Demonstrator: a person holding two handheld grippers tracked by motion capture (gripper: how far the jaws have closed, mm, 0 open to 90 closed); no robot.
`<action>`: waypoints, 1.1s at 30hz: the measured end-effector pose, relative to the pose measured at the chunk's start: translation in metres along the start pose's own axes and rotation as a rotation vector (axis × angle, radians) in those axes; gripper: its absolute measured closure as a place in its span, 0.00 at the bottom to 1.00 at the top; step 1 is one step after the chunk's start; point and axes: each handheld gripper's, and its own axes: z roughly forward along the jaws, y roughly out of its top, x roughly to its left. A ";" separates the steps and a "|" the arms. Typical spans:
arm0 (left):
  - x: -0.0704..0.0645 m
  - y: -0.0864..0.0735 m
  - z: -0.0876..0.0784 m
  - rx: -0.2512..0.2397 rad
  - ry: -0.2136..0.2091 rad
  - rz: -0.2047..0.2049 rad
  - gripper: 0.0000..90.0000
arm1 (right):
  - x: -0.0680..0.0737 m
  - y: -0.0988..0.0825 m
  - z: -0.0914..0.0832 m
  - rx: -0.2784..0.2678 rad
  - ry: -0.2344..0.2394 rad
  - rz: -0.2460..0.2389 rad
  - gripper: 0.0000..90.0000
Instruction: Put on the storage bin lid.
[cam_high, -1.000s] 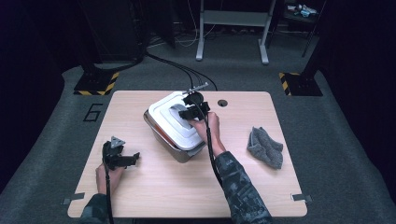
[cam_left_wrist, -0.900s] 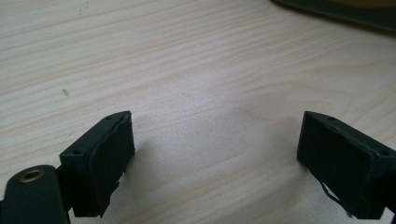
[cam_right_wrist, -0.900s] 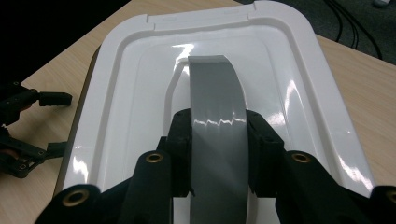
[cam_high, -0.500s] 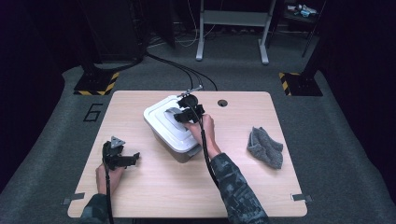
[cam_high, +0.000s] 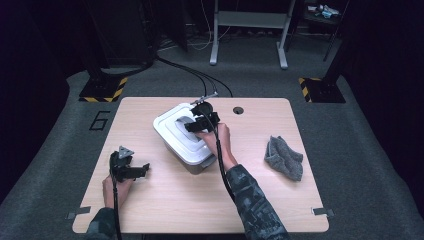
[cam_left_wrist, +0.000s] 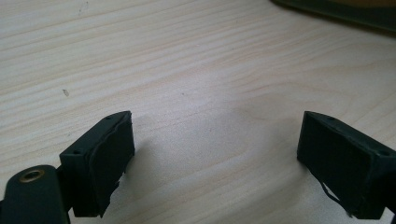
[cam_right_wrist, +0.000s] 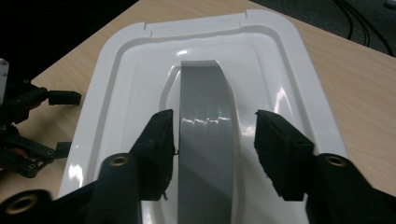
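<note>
A pale wooden worktop (cam_high: 165, 205) is seen standing on dark grey carpet. The right gripper (cam_right_wrist: 212, 140) is held over the grey arched handle (cam_right_wrist: 205, 140) of the white plastic lid (cam_right_wrist: 121, 79); its fingers (cam_right_wrist: 159, 144) have just been opening and now straddle the handle, the left pad just beside it, the right pad apart from it. The lid is seated on a grey rectangular box (cam_high: 192, 162) at the worktop's middle. The left gripper (cam_left_wrist: 215, 154) is rested near the worktop's left front, fingers (cam_left_wrist: 109, 154) spread wide with nothing between them. A crumpled grey cloth (cam_high: 284, 157) is seen lying well apart to the right.

Table (cam_high: 165, 210): white box (cam_high: 172, 135), grey cloth (cam_high: 284, 158).
</note>
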 end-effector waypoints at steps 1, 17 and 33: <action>0.000 0.000 0.000 0.000 0.000 0.000 0.12 | -0.001 0.000 -0.002 -0.004 -0.002 -0.004 0.42; 0.000 0.000 -0.001 0.012 -0.002 0.005 0.12 | -0.022 -0.013 -0.051 -0.067 -0.014 -0.061 0.08; 0.000 0.000 -0.001 0.014 -0.003 0.006 0.12 | -0.047 -0.068 -0.104 -0.112 -0.086 -0.050 0.05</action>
